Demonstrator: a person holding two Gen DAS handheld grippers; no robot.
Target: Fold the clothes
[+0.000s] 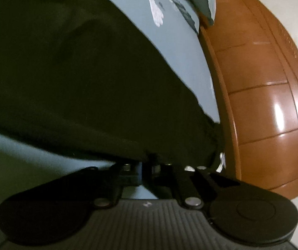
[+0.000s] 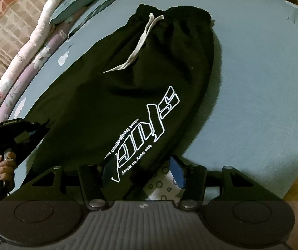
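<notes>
My left gripper (image 1: 147,162) is clamped on the hem of the black printed cotton trousers (image 2: 149,87) lying on the blue bedsheet (image 2: 253,83), right gripper (image 2: 142,173) gaping astride the leg end, so lifting one-sided could skew the fold.

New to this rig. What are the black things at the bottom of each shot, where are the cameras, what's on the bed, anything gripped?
No robot arm: a person holds a two-finger gripper in each hand, each with a fisheye camera looking along its fingers. The left wrist view shows the left gripper shut on the hem of the black drawstring pants. The right wrist view shows the right gripper open around the other leg end, not pinching. The pants lie on a blue bedsheet; pillows sit at the far end.
</notes>
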